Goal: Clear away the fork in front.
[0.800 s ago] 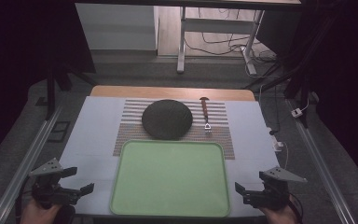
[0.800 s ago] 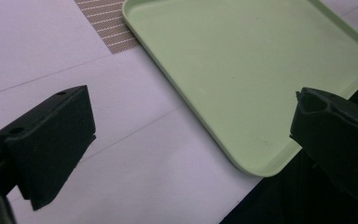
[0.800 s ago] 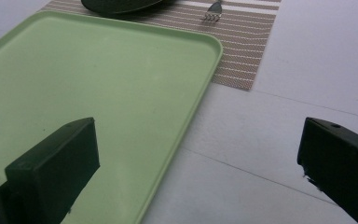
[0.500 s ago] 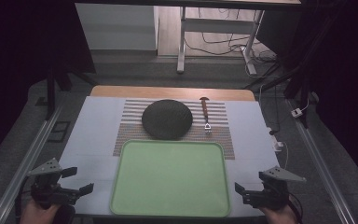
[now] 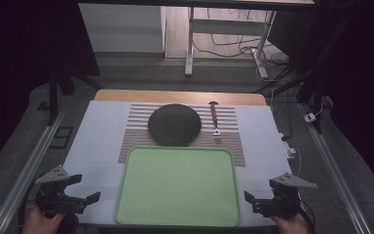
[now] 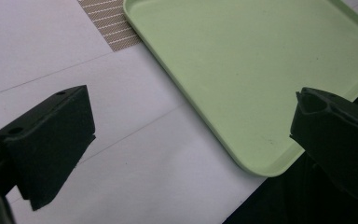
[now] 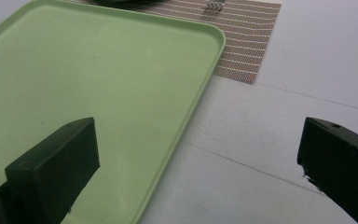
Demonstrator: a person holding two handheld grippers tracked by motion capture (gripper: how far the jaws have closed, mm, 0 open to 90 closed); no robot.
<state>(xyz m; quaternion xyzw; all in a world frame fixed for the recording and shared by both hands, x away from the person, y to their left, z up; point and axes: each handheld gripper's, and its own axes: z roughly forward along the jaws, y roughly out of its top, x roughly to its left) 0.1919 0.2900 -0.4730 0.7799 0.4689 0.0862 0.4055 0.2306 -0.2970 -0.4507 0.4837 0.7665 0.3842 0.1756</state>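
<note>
We hold the left gripper near the front left corner of the table, its jaws spread wide with nothing between them; in the left gripper view the gap between them frames bare white tabletop and the near corner of the green tray. Our right gripper sits at the front right corner, jaws likewise wide and empty, and its own view looks across the tray's right edge and the white surface beside it. Both grippers point inward toward the tray, each just beside one of its near corners and touching nothing we can see.

The tray lies flat and empty at the near middle of the table. Its far edge overlaps a brown striped placemat. On that mat rests a dark round plate, and just to its right lies a fork with a brown handle, tines toward us.
</note>
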